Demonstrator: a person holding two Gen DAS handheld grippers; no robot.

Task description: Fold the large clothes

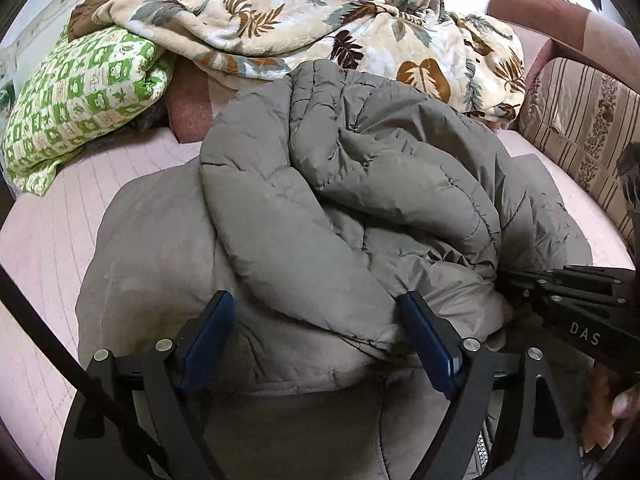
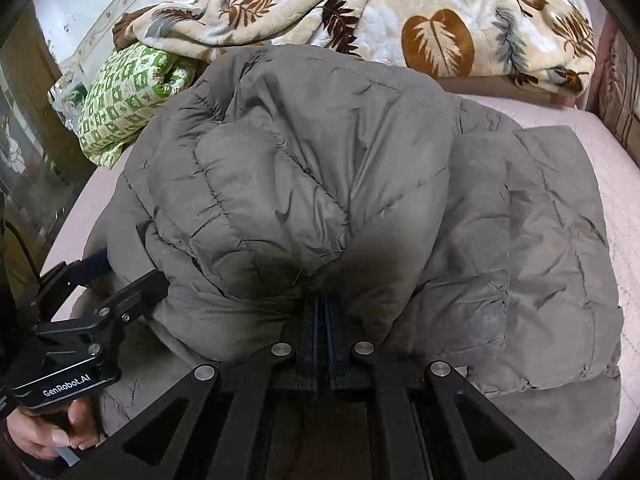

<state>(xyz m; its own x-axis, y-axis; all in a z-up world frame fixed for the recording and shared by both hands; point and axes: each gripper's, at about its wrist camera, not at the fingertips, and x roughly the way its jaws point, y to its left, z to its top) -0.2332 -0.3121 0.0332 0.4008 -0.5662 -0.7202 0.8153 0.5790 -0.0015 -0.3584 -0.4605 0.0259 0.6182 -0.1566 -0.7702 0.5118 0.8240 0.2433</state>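
Note:
A large grey quilted puffer jacket [image 1: 340,184] lies bunched on the pink bed, also filling the right wrist view [image 2: 320,184]. My left gripper [image 1: 316,332] is open, its blue pads [image 1: 428,340] astride a puffy fold at the jacket's near edge. My right gripper [image 2: 324,312] is shut on a gathered fold of the jacket and holds it raised. The right gripper shows in the left wrist view [image 1: 520,288] at the jacket's right side. The left gripper shows in the right wrist view [image 2: 120,280] at the left.
A leaf-print blanket [image 1: 320,24] is heaped behind the jacket. A green and white checked pillow [image 1: 80,96] lies at the back left. A striped cushion [image 1: 580,128] leans at the right. The pink bed sheet [image 1: 44,248] shows around the jacket.

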